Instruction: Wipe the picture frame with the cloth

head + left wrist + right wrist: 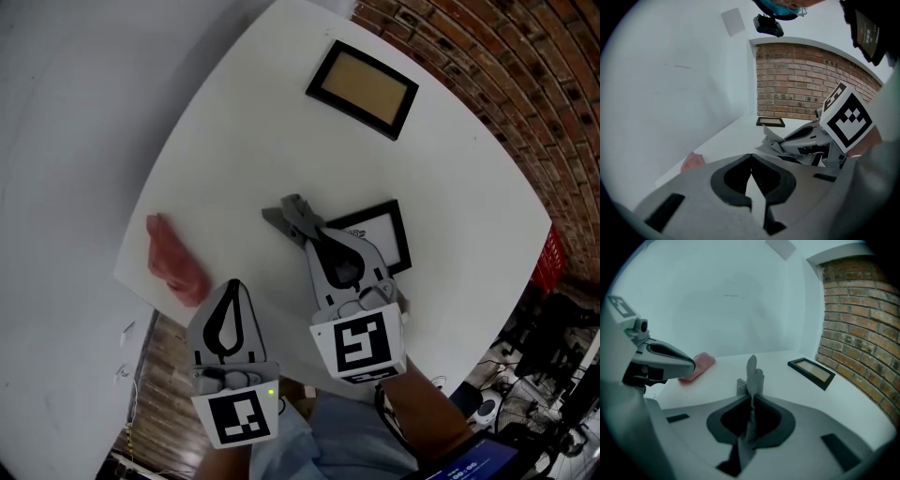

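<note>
The black picture frame (386, 232) with a white print lay flat on the white desk (234, 141), its near-left part covered in the head view by the right gripper (305, 234). That gripper's fingers were pressed together on a grey cloth (289, 216). In the right gripper view the cloth (752, 373) ran between the fingers (764, 411) and stood up past their tips in a crumpled bunch. In the head view the bunch sat just at 9 o'clock of the frame's left corner, and whether it touched the frame could not be told. The left gripper (234, 287) hung at 7 o'clock of the frame, over the desk's near edge. In the left gripper view its fingers (764, 176) met at the tips with nothing between them. A pink cloth (175, 261) lay bunched near the desk's edge at 9 o'clock, well apart from the frame. A second black frame (363, 87) with a tan centre lay flat at 12 o'clock, near the far edge. A brick wall (506, 84) rose beyond the desk at 1 o'clock.
</note>
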